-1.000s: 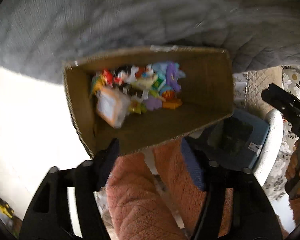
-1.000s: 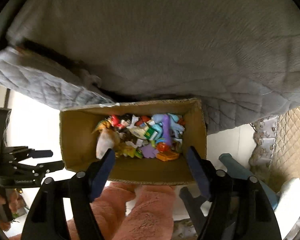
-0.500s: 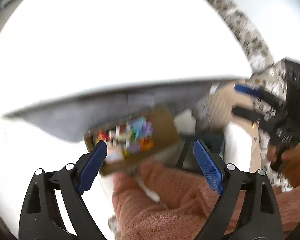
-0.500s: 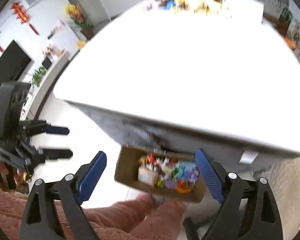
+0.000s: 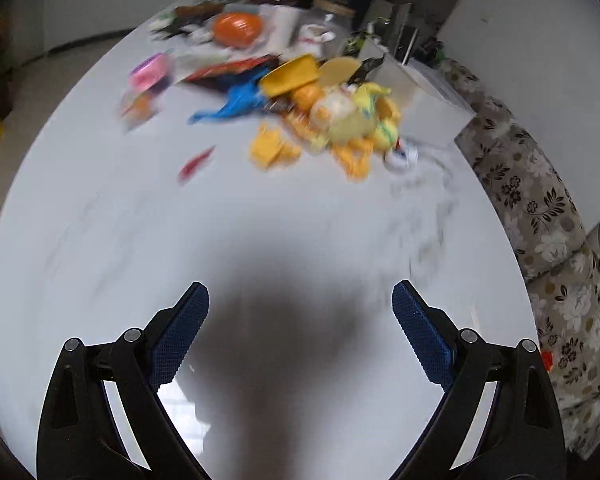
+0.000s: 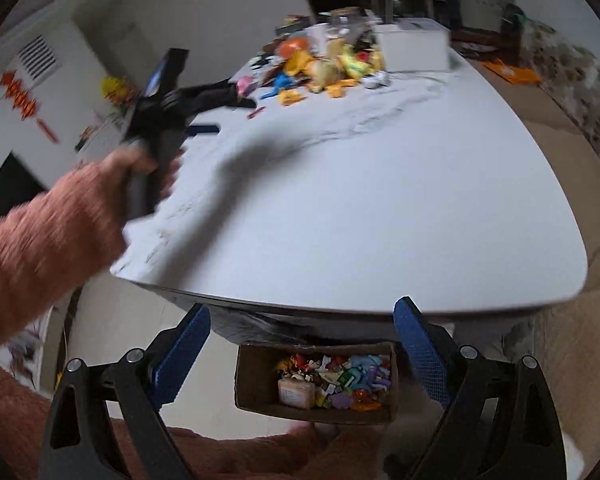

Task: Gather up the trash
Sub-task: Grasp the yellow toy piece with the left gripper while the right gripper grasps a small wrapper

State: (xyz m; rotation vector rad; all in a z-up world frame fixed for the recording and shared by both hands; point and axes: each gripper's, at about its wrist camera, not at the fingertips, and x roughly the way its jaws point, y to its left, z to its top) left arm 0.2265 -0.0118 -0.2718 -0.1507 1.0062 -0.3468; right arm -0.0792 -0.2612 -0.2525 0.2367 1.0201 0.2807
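A pile of colourful wrappers and trash (image 5: 332, 116) lies at the far end of a white table (image 5: 260, 220), with a red scrap (image 5: 196, 164) nearer. My left gripper (image 5: 300, 320) is open and empty above the near part of the table. In the right wrist view the pile (image 6: 320, 64) is far off and the left gripper (image 6: 204, 116) shows over the table's left side. My right gripper (image 6: 300, 344) is open and empty, below the table's near edge, above a cardboard box (image 6: 256, 384) holding several bits of trash (image 6: 336, 380).
A white box (image 5: 428, 104) stands beside the pile at the far right, with clutter behind it. Floral cushioned seating (image 5: 540, 216) runs along the table's right side. My pink-sleeved arm (image 6: 40, 248) reaches in from the left.
Both grippers have lifted from the cardboard box under the table. The left one now looks over the tabletop; the right one sits higher, with the box still below it.
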